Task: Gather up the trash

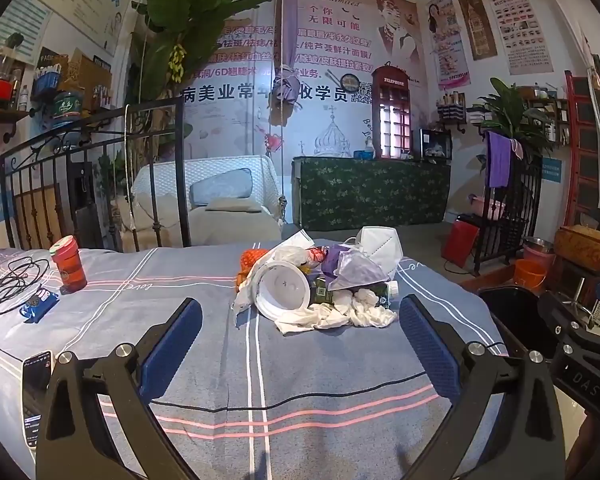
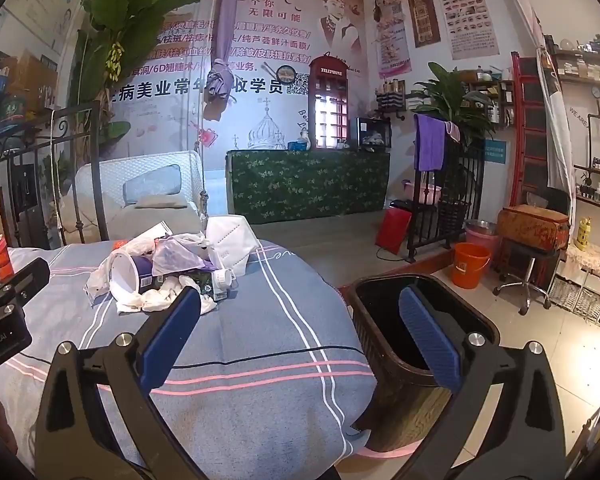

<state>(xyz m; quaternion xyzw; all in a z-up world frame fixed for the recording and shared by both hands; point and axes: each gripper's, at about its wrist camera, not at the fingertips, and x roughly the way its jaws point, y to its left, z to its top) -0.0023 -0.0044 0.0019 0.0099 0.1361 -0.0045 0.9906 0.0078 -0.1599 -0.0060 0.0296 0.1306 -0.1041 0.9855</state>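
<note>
Two grippers: both held low over the bed (image 1: 204,360), pointing slightly downward, each with nothing between its blue pads.
Left gripper (image 1: 300,344): jaws spread wide and released; the trash pile (image 1: 320,284) lies just ahead of the fingertips, between the two pads as this view frames it.
Right gripper (image 2: 300,332): jaws likewise wide and released; its left pad sits over the bed edge, its right pad in front of the bin (image 2: 424,320).
Bin: dark, open-topped, standing on the floor just beside the bed's right edge.
Phone (image 1: 38,392): lying on the bed at the near left, screen lit.
Cable (image 1: 300,400): thin and black, running across the blue striped bedcover in front of the pile.
Trash pile: in the middle of the bed; a white cup (image 1: 284,294) on its side, crumpled tissues (image 1: 356,312), a face mask (image 1: 380,252), a dark carton (image 1: 384,294), plastic wrappers.
Red cup (image 1: 69,264): upright at the left of the bed, well apart from the pile, beside a coiled wire (image 1: 12,280).
Far: an orange bucket (image 2: 470,266) on the floor beyond the bin.
</note>
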